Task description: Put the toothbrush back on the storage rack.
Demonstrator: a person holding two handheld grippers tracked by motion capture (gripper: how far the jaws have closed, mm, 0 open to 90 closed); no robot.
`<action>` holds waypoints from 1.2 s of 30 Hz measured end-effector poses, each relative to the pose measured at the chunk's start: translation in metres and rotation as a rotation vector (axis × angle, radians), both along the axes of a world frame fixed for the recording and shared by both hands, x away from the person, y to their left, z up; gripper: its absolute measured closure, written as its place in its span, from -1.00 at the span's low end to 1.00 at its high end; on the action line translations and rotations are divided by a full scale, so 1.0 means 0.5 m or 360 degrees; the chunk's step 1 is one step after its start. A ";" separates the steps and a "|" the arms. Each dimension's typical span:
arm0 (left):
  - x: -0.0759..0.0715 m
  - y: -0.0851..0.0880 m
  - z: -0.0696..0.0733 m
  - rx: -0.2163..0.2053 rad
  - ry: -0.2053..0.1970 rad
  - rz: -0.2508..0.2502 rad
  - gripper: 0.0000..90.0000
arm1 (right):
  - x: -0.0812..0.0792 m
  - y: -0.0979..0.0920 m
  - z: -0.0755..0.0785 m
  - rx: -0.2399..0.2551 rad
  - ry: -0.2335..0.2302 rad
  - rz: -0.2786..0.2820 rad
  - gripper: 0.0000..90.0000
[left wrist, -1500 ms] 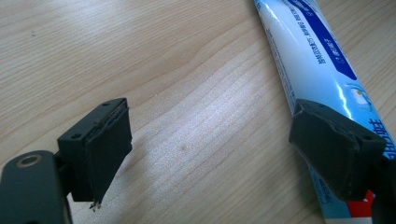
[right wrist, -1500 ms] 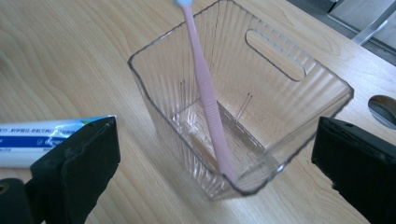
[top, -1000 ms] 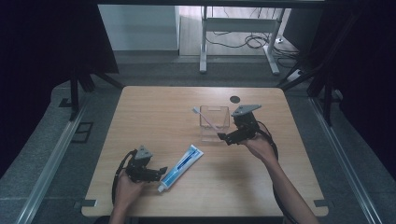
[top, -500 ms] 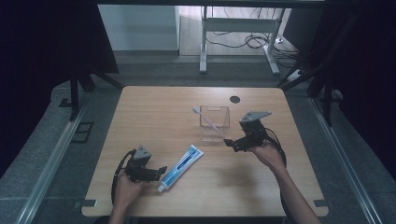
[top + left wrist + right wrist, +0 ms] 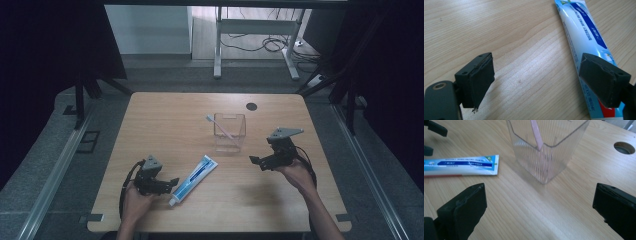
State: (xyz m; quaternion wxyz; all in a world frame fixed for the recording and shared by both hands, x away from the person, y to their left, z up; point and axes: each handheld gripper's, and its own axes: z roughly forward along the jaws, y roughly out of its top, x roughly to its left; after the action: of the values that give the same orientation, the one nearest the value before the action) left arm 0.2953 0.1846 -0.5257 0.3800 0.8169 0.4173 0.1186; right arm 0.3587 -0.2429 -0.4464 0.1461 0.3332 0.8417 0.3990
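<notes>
A blue and white toothpaste tube lies flat on the wooden table, near its front. Just left of the tube's cap end sits my left gripper, open; its far jaw hangs over the tube's lower end. A clear ribbed plastic cup stands mid-table with a pink toothbrush leaning inside. My right gripper is open, low to the right of the cup, with bare table between its jaws.
A round cable hole is cut in the table behind the cup. Beyond the table stand metal desk legs and loose cables on the floor. Dark curtains flank both sides.
My right gripper has drawn back from the cup, down and to the right toward the front of the table. The left gripper and the tube have stayed put.
</notes>
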 end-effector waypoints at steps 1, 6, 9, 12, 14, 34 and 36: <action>-0.001 -0.001 0.002 -0.0013 0.0011 0.0003 -0.71 | -0.009 -0.007 -0.004 -0.0015 -0.0010 -0.0009 -1.00; -0.001 0.000 0.005 -0.0033 0.0016 0.0006 -0.71 | -0.027 -0.023 -0.014 -0.0056 -0.0026 -0.0045 -1.00; -0.001 0.002 0.005 -0.0030 0.0013 0.0001 -0.71 | -0.041 -0.033 -0.018 -0.0053 -0.0026 -0.0072 -1.00; -0.002 0.001 0.005 -0.0030 0.0013 0.0002 -0.71 | -0.053 -0.043 -0.020 -0.0044 -0.0026 -0.0083 -1.00; -0.002 0.001 0.005 -0.0029 0.0013 0.0002 -0.71 | -0.063 -0.049 -0.021 -0.0037 -0.0027 -0.0083 -1.00; -0.007 -0.008 0.003 0.0015 0.0004 -0.0034 -0.70 | -0.136 -0.094 -0.075 0.0002 -0.0015 -0.0156 -1.00; -0.007 -0.008 0.003 0.0018 0.0003 -0.0036 -0.70 | -0.138 -0.093 -0.080 -0.0003 -0.0008 -0.0155 -1.00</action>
State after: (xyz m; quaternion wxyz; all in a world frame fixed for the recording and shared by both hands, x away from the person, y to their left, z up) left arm 0.2916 0.1806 -0.5244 0.3764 0.8238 0.4077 0.1159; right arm 0.2896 -0.2895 -0.4866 0.1678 0.3727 0.8244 0.3916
